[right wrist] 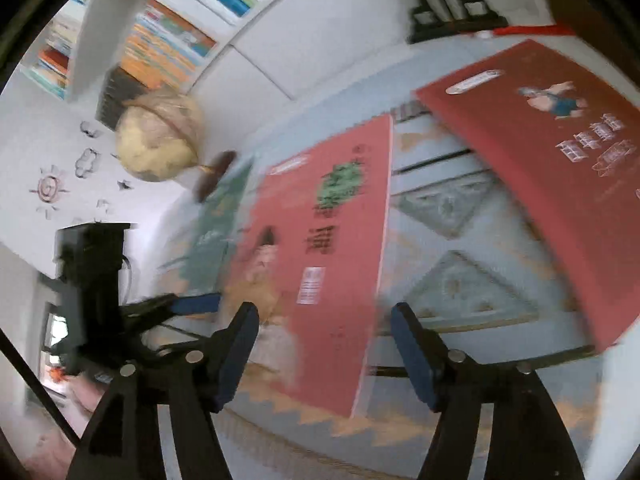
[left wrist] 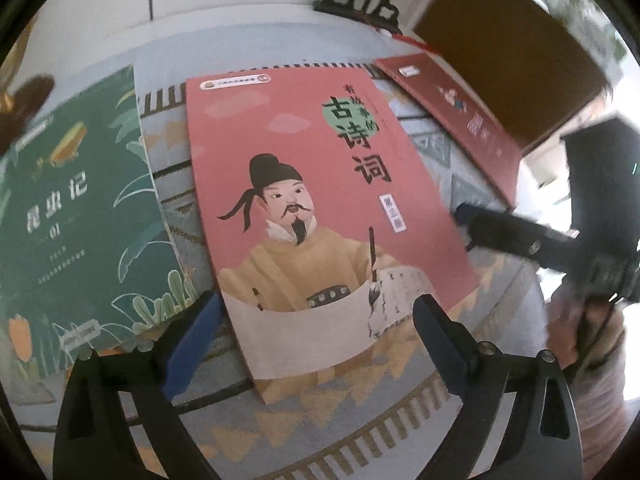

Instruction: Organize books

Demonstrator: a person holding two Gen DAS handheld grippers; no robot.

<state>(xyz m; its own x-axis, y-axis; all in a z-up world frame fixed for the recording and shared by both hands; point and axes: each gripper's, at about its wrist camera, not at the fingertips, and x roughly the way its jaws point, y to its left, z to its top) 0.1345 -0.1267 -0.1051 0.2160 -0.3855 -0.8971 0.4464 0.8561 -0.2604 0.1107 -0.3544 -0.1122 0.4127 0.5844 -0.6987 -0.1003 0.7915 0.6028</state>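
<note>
The left tool is held with its fingers apart, straddling the near edge of a pink book without pressing on it; one blue pad is seen just outside the book's left edge, and the other finger over its near right corner. The right tool is also held apart, nothing clamped, above the near right corner of the pink book. In the left wrist view the right tool is seen coming in from the right, its tip at the pink book's right edge.

Three books are laid flat on a patterned cloth over the surface. A green book is set to the left of the pink one, with a narrow strip of cloth left between their edges. A dark red book is set to the right, angled, with a wider gap of bare cloth between it and the pink one. A brown board is seen just beyond the dark red book.

Behind the books, a black stand and a globe are placed near the wall, and full shelves are visible further back. The right view is blurred.
</note>
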